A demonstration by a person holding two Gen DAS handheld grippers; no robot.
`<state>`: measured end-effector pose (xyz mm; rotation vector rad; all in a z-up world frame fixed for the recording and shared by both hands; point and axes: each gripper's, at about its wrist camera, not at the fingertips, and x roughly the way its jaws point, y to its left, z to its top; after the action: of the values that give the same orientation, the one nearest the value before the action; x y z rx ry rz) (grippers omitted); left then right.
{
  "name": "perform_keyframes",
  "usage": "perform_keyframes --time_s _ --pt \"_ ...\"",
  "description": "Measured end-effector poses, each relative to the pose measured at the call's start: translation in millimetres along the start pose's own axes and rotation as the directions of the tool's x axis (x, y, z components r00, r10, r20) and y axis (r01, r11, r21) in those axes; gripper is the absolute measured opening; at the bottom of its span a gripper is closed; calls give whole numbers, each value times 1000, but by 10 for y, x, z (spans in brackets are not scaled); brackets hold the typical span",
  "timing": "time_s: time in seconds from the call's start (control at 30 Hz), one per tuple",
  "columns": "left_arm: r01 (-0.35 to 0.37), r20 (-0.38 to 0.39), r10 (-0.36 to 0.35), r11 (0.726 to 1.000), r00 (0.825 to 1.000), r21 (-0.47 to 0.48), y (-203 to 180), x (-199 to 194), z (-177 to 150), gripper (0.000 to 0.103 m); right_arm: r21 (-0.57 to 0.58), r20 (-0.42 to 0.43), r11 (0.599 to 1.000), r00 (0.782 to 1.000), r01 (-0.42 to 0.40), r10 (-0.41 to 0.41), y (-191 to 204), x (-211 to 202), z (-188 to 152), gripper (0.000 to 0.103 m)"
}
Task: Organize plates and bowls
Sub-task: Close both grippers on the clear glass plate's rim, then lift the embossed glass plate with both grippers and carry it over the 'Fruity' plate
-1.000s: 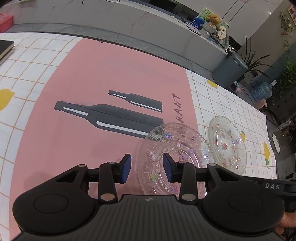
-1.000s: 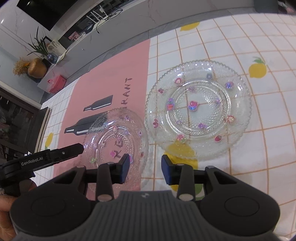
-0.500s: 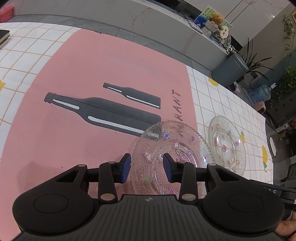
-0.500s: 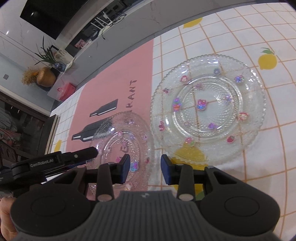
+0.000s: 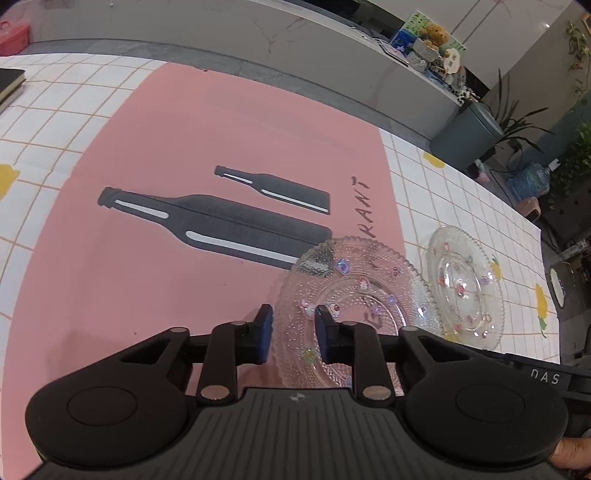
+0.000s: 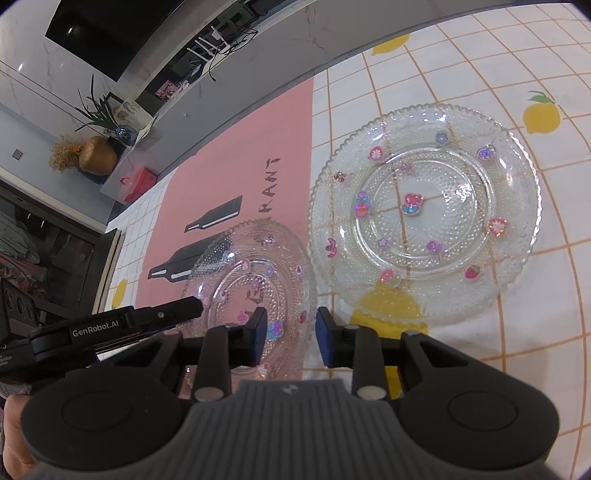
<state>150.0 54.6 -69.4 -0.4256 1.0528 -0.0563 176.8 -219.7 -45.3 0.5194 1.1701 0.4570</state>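
Two clear beaded glass plates with small coloured stickers lie flat side by side. One plate [image 5: 369, 280] [image 6: 236, 266] rests on the pink mat [image 5: 184, 140]. The other plate [image 5: 465, 288] [image 6: 424, 206] sits on the white checked cloth. My left gripper [image 5: 293, 332] hovers at the mat plate's near left rim; its jaws are closing, with the rim showing in the gap and no pad pressing on it. My right gripper [image 6: 290, 334] hangs over the same plate's right rim, between the two plates; it too is closing, and its pads touch no glass.
The pink mat carries printed black bottles [image 5: 221, 229]. A black book [image 5: 9, 85] lies at the far left, and a red box [image 5: 13, 31] sits beyond it. The table's edge [image 5: 532, 229] runs close behind the cloth plate. A grey bin [image 5: 469, 129] and plants stand past it.
Both grippers' jaws have narrowed since the earlier frames. Both plates lie where they were. The left gripper has shifted slightly along the mat plate's rim.
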Motion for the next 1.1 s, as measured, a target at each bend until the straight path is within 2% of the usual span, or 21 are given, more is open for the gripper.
perform_keyframes --time_s 0.03,0.17,0.33,1.1 --pt "-3 1 3 1000 1000 -6 6 -4 -2 22 -4 -1 1000 1000 6 -6 2 -2 -1 19" --pt "-12 1 12 1000 1000 -3 16 -11 -5 18 -15 -5 1000 1000 19 -19 -8 -12 -1 16" --pt "-9 -4 9 1000 1000 4 -29 -32 -26 18 -24 -5 999 999 42 -42 14 -31 2 16" --pt "34 11 -34 999 999 -30 -73 -165 -23 18 -28 55 1000 998 11 -9 75 -239 96 16"
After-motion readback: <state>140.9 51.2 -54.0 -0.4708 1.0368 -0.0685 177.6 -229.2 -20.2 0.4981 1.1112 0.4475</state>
